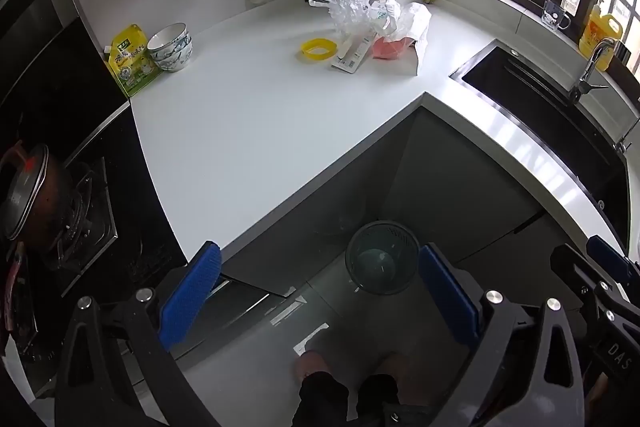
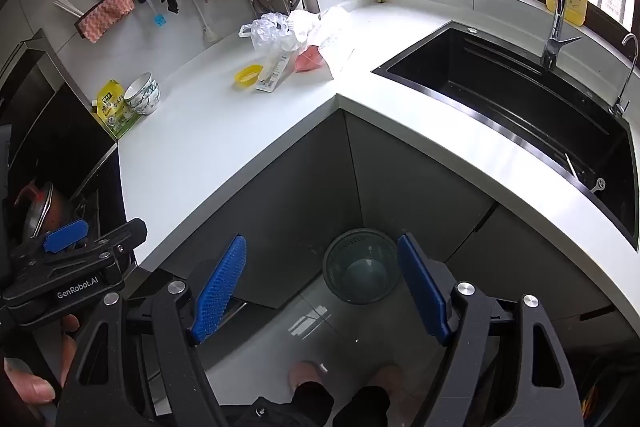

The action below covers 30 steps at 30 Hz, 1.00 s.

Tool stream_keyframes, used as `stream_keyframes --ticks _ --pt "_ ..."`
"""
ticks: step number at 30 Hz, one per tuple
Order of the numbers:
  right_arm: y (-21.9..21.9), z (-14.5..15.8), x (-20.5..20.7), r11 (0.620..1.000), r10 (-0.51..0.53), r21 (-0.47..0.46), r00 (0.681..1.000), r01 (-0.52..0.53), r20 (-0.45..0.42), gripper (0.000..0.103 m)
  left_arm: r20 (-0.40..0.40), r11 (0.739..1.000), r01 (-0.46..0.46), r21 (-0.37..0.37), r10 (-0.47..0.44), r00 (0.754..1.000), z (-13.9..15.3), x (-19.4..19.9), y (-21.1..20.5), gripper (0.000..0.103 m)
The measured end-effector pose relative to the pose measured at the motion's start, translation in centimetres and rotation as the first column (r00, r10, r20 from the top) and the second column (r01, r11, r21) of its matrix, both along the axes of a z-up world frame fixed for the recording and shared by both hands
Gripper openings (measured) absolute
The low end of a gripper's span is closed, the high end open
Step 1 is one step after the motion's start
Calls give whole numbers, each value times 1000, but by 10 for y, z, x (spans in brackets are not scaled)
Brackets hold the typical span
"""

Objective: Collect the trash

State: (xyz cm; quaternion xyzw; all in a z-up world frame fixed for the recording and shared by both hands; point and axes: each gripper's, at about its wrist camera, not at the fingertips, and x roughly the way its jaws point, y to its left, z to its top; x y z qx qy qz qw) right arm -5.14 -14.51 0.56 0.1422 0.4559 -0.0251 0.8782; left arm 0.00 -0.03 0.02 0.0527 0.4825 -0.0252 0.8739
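Below, bin (image 1: 381, 259) beside counter edge (image 1: 320, 179)

Bare counter (image 1: 248, 131) before the trash pile (image 1: 372, 27)

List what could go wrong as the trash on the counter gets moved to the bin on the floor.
1. The crumpled plastic bags are light and tangled over the pink item; lifting one may drag its neighbours or the yellow ring off the counter.
2. The bin is small and sits low in the cabinet corner, so a dropped bag may drift past it.
3. The stacked bowls stand nearby and could be knocked.
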Motion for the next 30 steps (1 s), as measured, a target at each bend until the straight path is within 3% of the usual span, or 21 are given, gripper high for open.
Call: stream_keyframes --ticks 30 --pt "-1 10 -2 1000 -3 -3 1000 3 17 75 20 1000 -6 -10 6 1000 9 0 6 97"
